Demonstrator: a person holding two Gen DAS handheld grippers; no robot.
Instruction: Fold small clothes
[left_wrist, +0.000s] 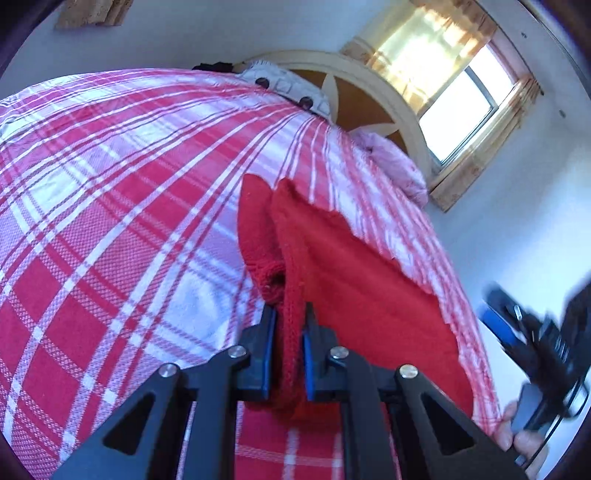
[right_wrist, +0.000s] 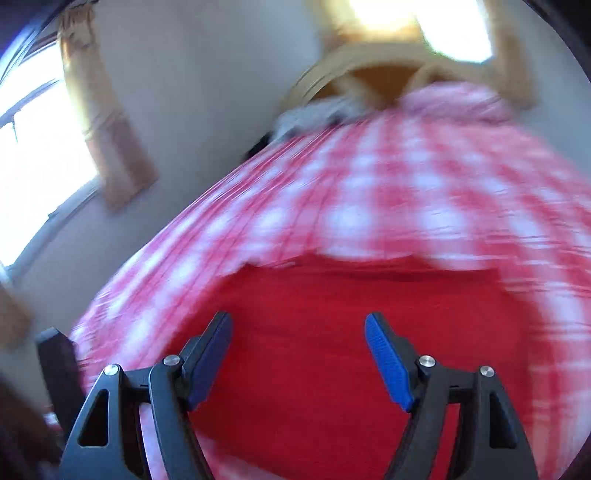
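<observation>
I am working two hand-held grippers over a bed (left_wrist: 110, 221) covered in a red and white checked sheet.

Starting at the left, in the left wrist view: my left gripper (left_wrist: 289, 332) sits at 6 o'clock in the frame, clamped on a bunched knitted edge of the red garment (left_wrist: 369, 295). The fabric rises from between the blue pads toward 12 o'clock, with a narrower piece, perhaps a sleeve, lying just beside it at 11 o'clock. The rest of the garment spreads flat over the sheet toward 3 o'clock. Beyond it, at 12 to 1 o'clock, I see a curved wooden headboard (left_wrist: 369, 74), a pale pillow (left_wrist: 399, 166) and a curtained window (left_wrist: 461, 92). At 4 o'clock my right gripper appears as a dark blur with a hand behind it.

Moving right, the right wrist view is smeared by motion. My right gripper (right_wrist: 298, 332) is at 6 o'clock with its pads spread wide apart and nothing between them. It hangs above the flat red garment (right_wrist: 314, 295), which fills the lower middle of the frame, the checked sheet beyond it. Whether the tips touch the cloth I cannot tell.

I judge this to be an early fold: one edge is lifted by the left, and the right is free. Next, I think the right gripper should close on a matching edge, so both can carry the fabric across evenly. The knit looks soft, so an uneven pull could leave a crooked crease.
</observation>
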